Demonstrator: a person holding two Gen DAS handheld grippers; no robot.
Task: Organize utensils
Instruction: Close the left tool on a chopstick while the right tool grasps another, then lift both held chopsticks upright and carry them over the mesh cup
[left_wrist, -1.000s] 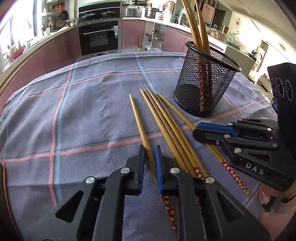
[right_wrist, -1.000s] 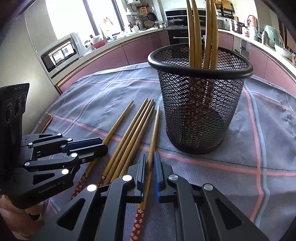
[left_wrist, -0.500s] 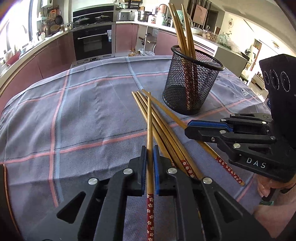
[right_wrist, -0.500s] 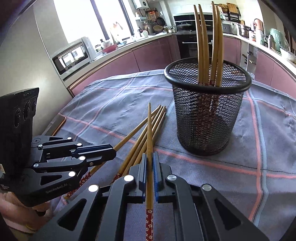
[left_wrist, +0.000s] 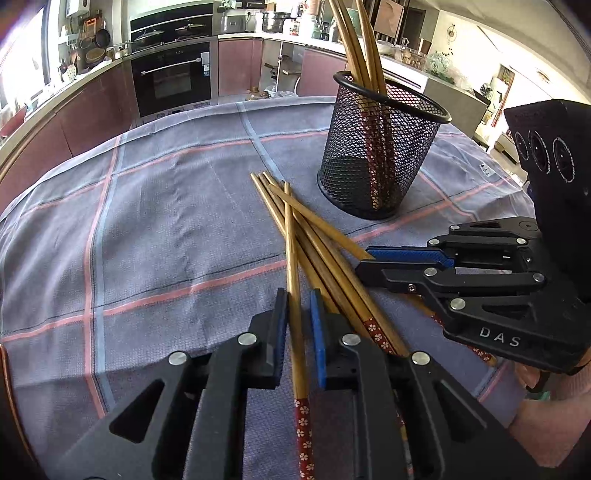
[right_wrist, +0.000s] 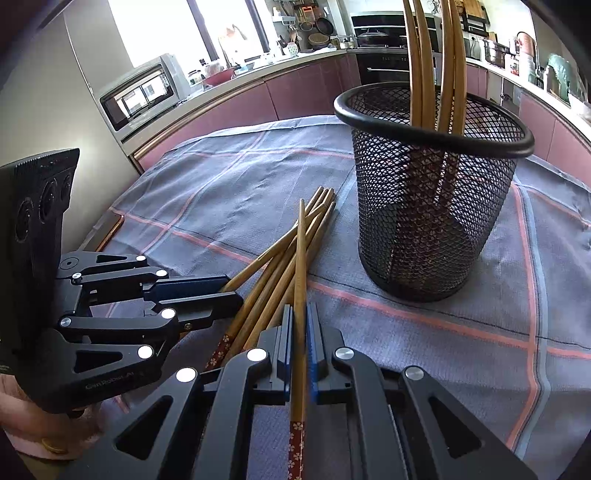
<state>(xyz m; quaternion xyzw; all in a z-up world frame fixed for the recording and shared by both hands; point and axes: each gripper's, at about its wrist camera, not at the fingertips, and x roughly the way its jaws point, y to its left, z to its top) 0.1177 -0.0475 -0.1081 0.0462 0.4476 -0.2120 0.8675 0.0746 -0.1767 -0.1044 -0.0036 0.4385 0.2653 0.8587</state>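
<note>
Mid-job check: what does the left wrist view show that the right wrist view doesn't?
Only left wrist: the left hand-held gripper, jaws slightly apart around a chopstick, and the right hand-held gripper side-on. Only right wrist: the right jaws closed on a second chopstick, and a microwave. Both: the mesh holder holding chopsticks, and the loose pile on the checked cloth.

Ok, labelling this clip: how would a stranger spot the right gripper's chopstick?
Start at the black wire-mesh cup, then look left to the fan of bamboo chopsticks on the grey checked cloth. The held chopstick crosses over the others and runs straight back between the right gripper's blue-padded fingers.
</note>
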